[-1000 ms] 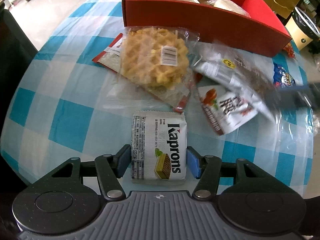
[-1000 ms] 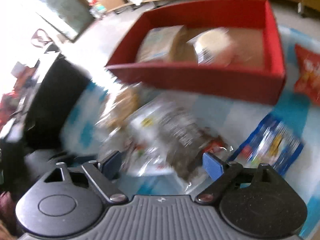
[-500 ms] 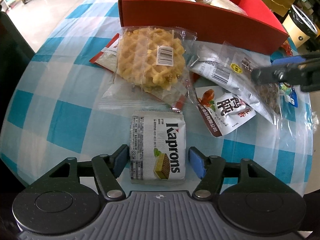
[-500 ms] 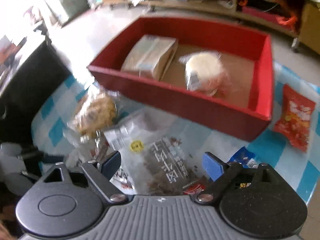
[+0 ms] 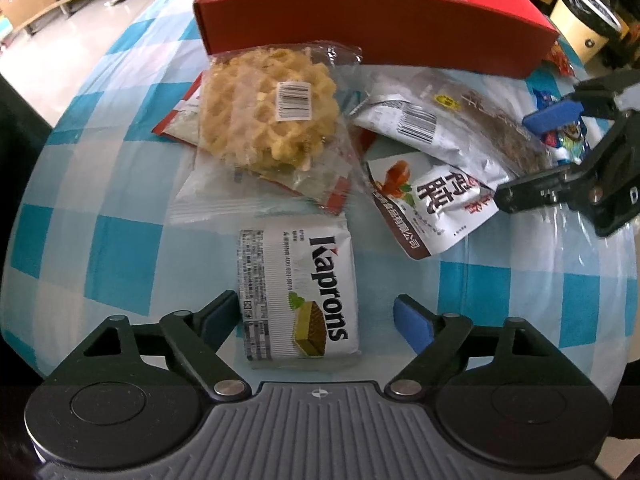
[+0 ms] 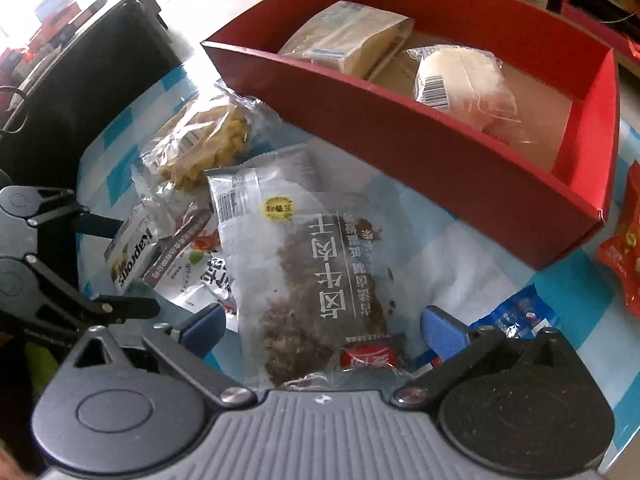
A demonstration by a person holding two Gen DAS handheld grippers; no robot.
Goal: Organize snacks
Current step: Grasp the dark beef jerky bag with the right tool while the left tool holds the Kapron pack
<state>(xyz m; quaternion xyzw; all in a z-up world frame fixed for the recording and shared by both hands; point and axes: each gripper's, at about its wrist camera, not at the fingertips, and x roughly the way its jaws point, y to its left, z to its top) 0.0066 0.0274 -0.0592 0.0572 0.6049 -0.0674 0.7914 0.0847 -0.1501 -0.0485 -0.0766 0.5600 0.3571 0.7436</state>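
Observation:
A white Kaprons wafer pack [image 5: 296, 296] lies flat on the checked cloth between the jaws of my left gripper [image 5: 318, 320]. Those jaws are opening, and the right pad [image 5: 412, 328] stands clear of the pack. My right gripper [image 6: 324, 330] hangs over a clear pack of dark dried meat [image 6: 320, 272]. Its jaws are also opening, one on each side of the pack without pressing on it. Behind stands the red box [image 6: 400, 140], holding a beige wrapped pack [image 6: 348, 36] and a white bun [image 6: 460, 80].
A bagged waffle [image 5: 268, 108] lies on a red packet [image 5: 180, 120] in front of the box. A white pouch [image 5: 432, 200] sits between the two grippers. A blue packet [image 6: 516, 316] and an orange-red one [image 6: 624, 256] lie at the right. A black chair [image 6: 80, 80] stands left.
The left jaws have spread away from the wafer pack's sides. The right gripper has rolled, sunk over the dried meat pack and spread wider, and now shows at the left view's right edge.

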